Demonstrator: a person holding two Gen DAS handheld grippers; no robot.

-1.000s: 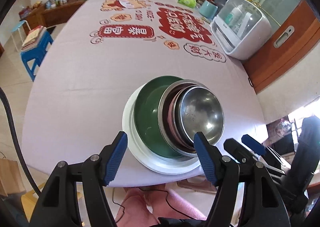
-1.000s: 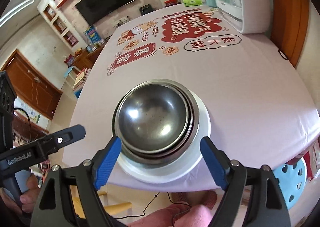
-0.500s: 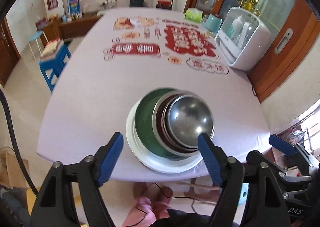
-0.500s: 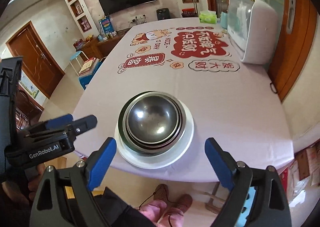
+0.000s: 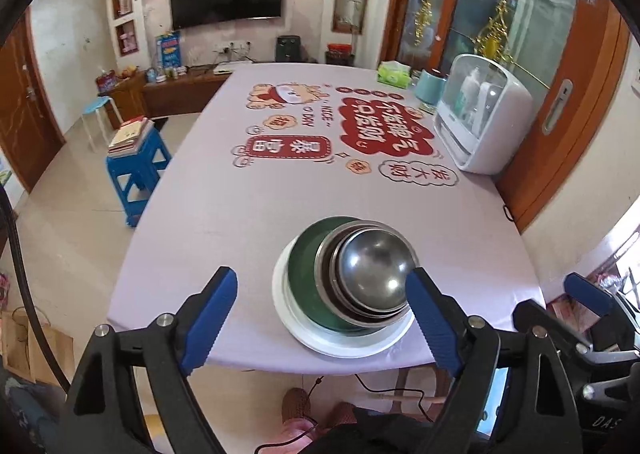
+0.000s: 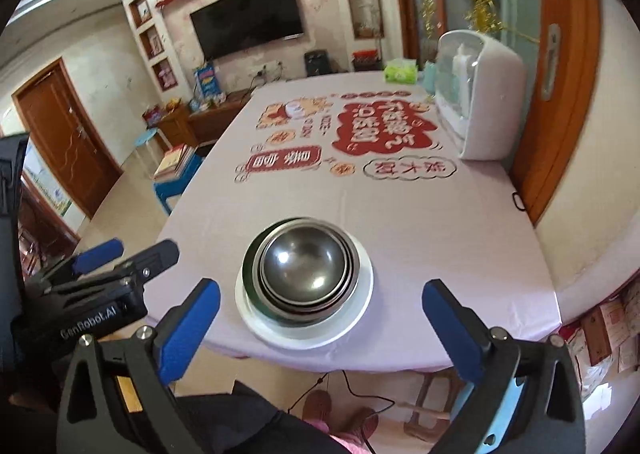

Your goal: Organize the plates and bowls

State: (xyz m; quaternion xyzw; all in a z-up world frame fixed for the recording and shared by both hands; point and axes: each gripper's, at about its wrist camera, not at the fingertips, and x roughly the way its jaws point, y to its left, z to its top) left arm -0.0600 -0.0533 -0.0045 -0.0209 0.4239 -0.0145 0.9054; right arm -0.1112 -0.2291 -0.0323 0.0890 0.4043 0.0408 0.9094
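A nested stack stands near the front edge of the lilac-clothed table (image 5: 248, 214). It has a white plate (image 5: 320, 342) at the bottom, a green bowl (image 5: 304, 278) on it, and steel bowls (image 5: 376, 270) inside that. The right wrist view shows the same steel bowls (image 6: 304, 266) on the white plate (image 6: 360, 310). My left gripper (image 5: 320, 282) hangs above and in front of the stack. Its jaws are opening and nothing is between them. My right gripper (image 6: 321, 288) hangs the same way, its jaws opening wide and gripping nothing. Each gripper shows at the edge of the other's view.
A white lidded appliance (image 5: 480, 114) stands at the table's far right, with a teal cup (image 5: 430, 88) and a green tissue pack (image 5: 394, 74) behind it. A blue stool with books (image 5: 136, 158) is left of the table. The person's slippered feet (image 5: 300, 406) and a cable are below.
Both grippers have risen and drawn back from the stack, and their jaws have spread wider. The stack looks smaller and more of the room shows.
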